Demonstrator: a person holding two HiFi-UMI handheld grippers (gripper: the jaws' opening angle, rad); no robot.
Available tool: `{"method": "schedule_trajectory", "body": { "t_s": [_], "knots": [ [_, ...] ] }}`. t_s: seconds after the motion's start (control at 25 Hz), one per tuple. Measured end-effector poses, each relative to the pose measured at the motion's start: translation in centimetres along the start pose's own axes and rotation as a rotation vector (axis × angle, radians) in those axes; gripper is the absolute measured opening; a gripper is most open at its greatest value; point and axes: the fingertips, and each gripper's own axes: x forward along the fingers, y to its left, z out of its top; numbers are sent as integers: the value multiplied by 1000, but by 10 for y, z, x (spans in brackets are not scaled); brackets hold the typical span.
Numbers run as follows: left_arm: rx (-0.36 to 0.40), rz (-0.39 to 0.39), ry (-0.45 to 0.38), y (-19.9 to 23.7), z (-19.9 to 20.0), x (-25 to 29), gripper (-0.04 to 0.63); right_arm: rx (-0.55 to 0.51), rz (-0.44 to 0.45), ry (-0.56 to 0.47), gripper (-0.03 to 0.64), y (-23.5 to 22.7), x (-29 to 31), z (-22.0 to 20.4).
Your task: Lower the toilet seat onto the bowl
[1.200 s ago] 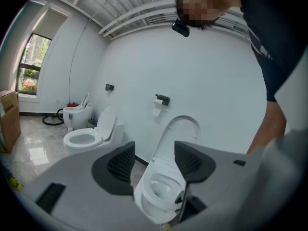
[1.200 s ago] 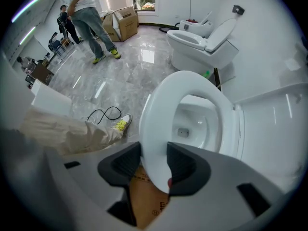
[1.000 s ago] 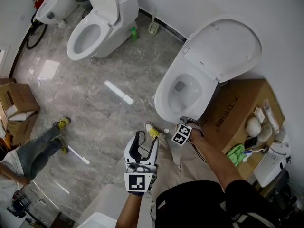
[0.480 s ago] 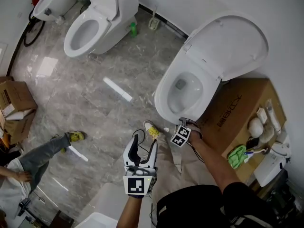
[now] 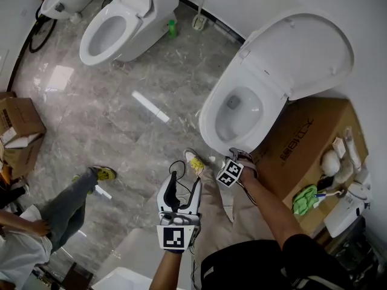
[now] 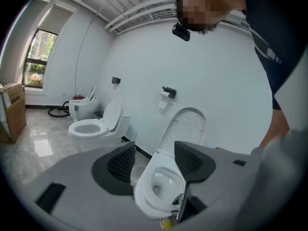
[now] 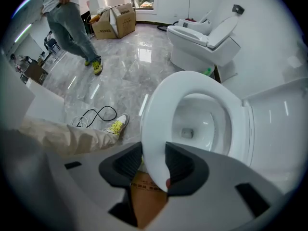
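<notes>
The white toilet (image 5: pixel 242 110) stands near the wall with its lid (image 5: pixel 308 53) raised. Its seat ring (image 5: pixel 208 122) lies low over the bowl; whether it rests on the rim I cannot tell. My right gripper (image 5: pixel 234 161) points down at the front of the toilet. In the right gripper view it (image 7: pixel 154 166) is shut on the seat's front edge (image 7: pixel 156 129). My left gripper (image 5: pixel 184 183) hangs open and empty above the floor, short of the toilet. The left gripper view shows the left gripper (image 6: pixel 154 165) with the toilet (image 6: pixel 161 186) beyond its spread jaws.
A cardboard box (image 5: pixel 308 144) with small items on top stands right of the toilet. A second toilet (image 5: pixel 115 32) and a green bottle (image 5: pixel 173 29) are at the far left. A person (image 5: pixel 54 216) walks at the left, near boxes (image 5: pixel 18 132). A white strip (image 5: pixel 151 107) lies on the floor.
My right gripper has sunk a little with the seat's front edge in it. The left gripper has dropped slightly too. The person at the left has stepped across the floor.
</notes>
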Motion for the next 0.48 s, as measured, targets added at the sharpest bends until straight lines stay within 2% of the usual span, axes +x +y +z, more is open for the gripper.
{"method": "schedule_trajectory", "body": {
  "t_s": [0.32,0.48],
  "knots": [
    [-19,4,11,6,-16,-2,264,-7,4,12,156,5,19,1],
    [5,-11,0,4,-22,-1,264,-7,2,17,158,8,28,1]
  ]
}}
